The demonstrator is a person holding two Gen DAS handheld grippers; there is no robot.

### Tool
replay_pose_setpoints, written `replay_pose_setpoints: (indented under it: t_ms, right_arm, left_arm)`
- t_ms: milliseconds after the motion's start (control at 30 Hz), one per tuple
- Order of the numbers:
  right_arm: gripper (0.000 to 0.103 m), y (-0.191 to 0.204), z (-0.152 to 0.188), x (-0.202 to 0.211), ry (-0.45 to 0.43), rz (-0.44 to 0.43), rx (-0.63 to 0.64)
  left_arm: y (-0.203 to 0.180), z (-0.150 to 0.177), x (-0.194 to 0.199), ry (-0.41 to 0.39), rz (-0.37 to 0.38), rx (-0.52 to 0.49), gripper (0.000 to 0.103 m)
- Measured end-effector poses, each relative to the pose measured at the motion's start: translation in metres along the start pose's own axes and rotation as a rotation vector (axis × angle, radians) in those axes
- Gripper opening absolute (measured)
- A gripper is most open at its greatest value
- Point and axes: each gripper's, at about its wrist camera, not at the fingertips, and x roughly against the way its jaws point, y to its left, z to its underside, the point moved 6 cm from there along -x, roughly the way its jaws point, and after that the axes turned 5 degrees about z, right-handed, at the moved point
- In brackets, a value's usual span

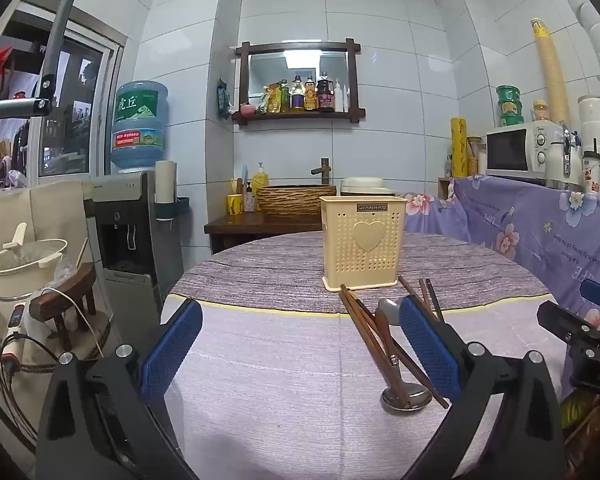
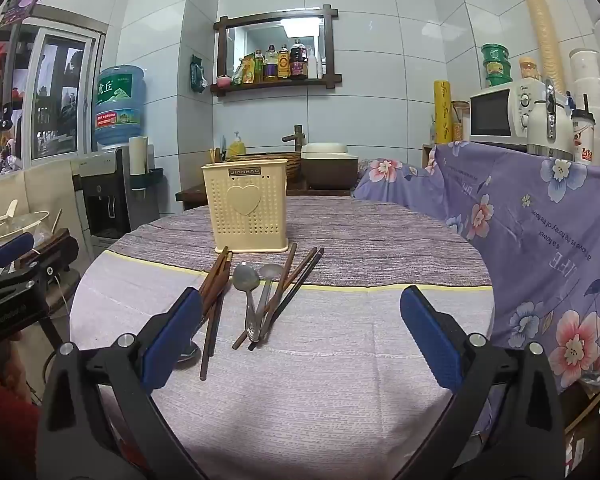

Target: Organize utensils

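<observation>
A cream perforated utensil holder [image 1: 362, 242] [image 2: 247, 205] with a heart on its front stands upright on the round table. In front of it lie brown chopsticks [image 2: 216, 288] [image 1: 370, 332], two metal spoons [image 2: 247, 282] with their bowls toward the holder, and more chopsticks [image 2: 288, 288] crossing them. Another spoon [image 1: 406, 394] lies with its bowl toward me, partly behind a blue pad. My left gripper [image 1: 300, 320] is open above the cloth, the utensils at its right finger. My right gripper [image 2: 300, 312] is open too, with the spoons and chopsticks between and beyond its fingers, untouched.
The table carries a purple-grey cloth [image 2: 340, 360] with a yellow stripe. A floral-covered counter [image 2: 540, 232] with a microwave [image 2: 500, 114] stands at the right. A water dispenser [image 1: 132, 220], a stool and a pot [image 1: 24, 264] stand to the left. A basket sink [image 1: 296, 200] is behind.
</observation>
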Motion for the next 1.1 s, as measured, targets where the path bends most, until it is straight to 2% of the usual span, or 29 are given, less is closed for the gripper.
replay_pose_setpoints:
  t_ms: [1100]
  right_arm:
    - [0.098, 0.0017, 0.0088, -0.0063, 0.015, -0.002, -0.007]
  left_arm:
    - [0.002, 0.004, -0.0022, 0.002, 0.002, 0.007, 0.098]
